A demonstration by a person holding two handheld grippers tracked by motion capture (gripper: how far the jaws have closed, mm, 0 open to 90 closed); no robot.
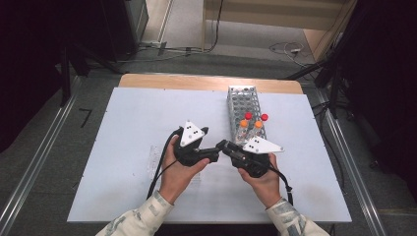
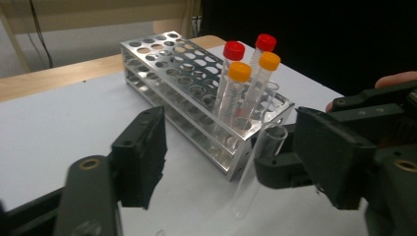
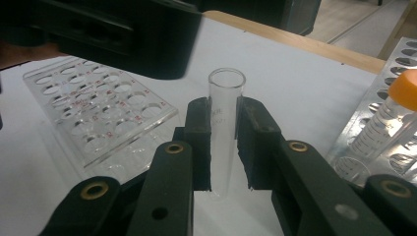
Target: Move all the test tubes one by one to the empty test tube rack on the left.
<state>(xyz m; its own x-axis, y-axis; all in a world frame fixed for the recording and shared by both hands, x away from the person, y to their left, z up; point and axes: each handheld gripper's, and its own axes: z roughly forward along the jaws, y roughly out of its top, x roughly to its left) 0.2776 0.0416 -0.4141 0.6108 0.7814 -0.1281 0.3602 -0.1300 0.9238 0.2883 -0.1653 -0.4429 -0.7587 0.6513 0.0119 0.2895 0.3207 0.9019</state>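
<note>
Table [image 1: 147,123]: white sheet over a wooden top, with the wood showing along the far edge.
Metal rack [image 1: 241,105]: on the right half of the table, running near to far; most holes are empty.
Clear rack [image 3: 93,113]: a see-through plastic tray with rows of holes, lying flat on the sheet; seen in the right gripper view beyond the jaws.
Capped tubes [image 2: 246,93]: four stand upright at the near end of the metal rack, two with red caps on the far side and two with orange caps on the near side.
Left gripper [image 1: 212,153]: left of the right one, at table centre, near side; its jaws stand apart with nothing pressed between them. In its own view the open tube sits in the gap by the right jaw, not clamped.
Right gripper [image 3: 225,142]: clenched on the glass tube, both pads pressing its sides.
Glass tube [image 3: 225,123]: clear, uncapped, mouth up, held upright above the sheet just near the rack's near end.
</note>
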